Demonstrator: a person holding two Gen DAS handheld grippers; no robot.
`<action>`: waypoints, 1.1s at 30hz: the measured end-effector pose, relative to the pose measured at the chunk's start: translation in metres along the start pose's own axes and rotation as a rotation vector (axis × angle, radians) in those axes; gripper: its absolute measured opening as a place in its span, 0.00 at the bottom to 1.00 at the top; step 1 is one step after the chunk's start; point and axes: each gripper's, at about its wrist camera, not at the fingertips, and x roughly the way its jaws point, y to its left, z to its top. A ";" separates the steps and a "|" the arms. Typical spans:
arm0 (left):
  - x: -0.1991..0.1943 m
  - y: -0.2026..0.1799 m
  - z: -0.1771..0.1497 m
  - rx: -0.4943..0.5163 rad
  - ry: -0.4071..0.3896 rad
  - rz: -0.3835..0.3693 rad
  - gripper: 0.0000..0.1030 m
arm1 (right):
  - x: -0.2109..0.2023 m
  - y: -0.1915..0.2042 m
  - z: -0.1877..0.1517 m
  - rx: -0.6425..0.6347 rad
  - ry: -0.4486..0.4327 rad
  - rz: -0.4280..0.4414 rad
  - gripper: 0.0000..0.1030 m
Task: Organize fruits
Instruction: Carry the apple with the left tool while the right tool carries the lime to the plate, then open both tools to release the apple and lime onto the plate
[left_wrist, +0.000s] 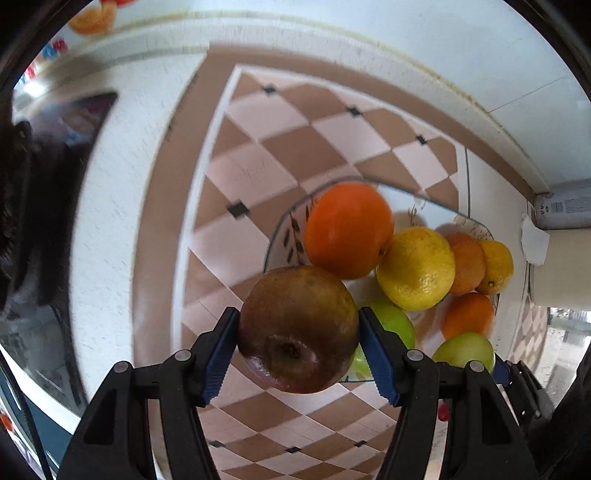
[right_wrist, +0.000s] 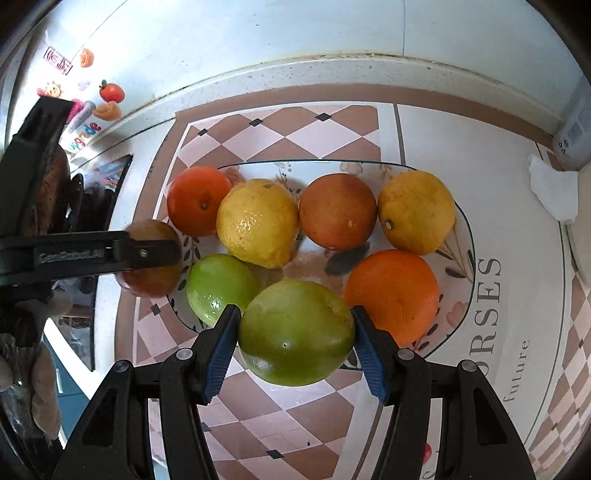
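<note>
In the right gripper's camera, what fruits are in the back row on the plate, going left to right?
Orange → lemon → darker orange → second lemon, all on the plate.

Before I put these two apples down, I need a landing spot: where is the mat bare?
Bare checkered mat lies in front of the plate, and behind it toward the wall. To its right, the white printed panel is free up to the crumpled tissue. The plate is crowded with citrus and a green apple.
</note>
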 end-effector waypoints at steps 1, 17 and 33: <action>0.004 0.001 -0.001 -0.012 0.014 -0.020 0.62 | 0.000 0.000 -0.001 -0.003 0.000 -0.002 0.64; -0.046 -0.013 -0.033 0.100 -0.176 0.111 0.89 | -0.044 -0.010 -0.025 0.041 -0.074 -0.091 0.90; -0.091 -0.040 -0.131 0.189 -0.338 0.187 0.89 | -0.107 -0.023 -0.077 0.076 -0.159 -0.166 0.90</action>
